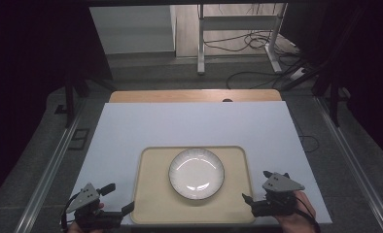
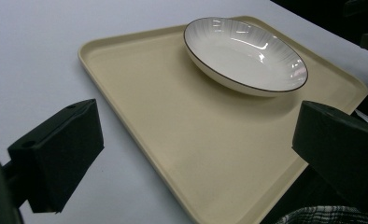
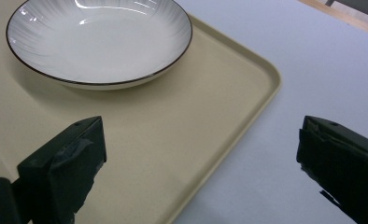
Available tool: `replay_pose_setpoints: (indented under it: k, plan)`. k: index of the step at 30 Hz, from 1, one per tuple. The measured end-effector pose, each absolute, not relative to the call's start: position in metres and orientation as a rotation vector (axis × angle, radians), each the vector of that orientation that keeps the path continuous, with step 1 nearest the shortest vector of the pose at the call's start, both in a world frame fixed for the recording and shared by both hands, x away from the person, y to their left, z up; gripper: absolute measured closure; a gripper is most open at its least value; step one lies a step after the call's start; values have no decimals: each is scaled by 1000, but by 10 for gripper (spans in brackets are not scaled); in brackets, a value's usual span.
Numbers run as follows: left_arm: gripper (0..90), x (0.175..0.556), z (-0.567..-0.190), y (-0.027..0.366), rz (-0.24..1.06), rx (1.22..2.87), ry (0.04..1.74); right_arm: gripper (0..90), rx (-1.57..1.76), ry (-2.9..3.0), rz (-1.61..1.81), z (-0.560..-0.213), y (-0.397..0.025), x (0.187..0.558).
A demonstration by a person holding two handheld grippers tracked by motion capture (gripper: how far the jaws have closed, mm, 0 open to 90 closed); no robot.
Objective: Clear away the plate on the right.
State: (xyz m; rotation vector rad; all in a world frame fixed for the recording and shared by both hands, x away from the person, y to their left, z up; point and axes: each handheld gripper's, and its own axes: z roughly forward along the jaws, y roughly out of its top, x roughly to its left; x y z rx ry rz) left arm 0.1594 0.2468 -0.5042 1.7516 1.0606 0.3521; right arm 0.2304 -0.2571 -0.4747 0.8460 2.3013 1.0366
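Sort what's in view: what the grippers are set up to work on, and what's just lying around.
Likely in play:
plate
tray
left gripper, open
right gripper, open

Background:
white sheet
wooden table edge
metal stand
floor cables

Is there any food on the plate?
No, the white plate sits bare on the beige tray, with only light glinting off its surface.

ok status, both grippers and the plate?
Left gripper open, right gripper open, both empty at the beige plastic tray's near corners. White dark-rimmed ceramic plate centred on tray, untouched. Nothing in the way.
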Motion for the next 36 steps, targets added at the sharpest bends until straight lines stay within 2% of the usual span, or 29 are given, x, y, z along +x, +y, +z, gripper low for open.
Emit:
replay_pose_setpoints:
  k: [36]
  plan:
    - [16, 161, -504, 246, 349, 1760, 1064, 0, 1044, 2248, 1078, -493, -317, 216]
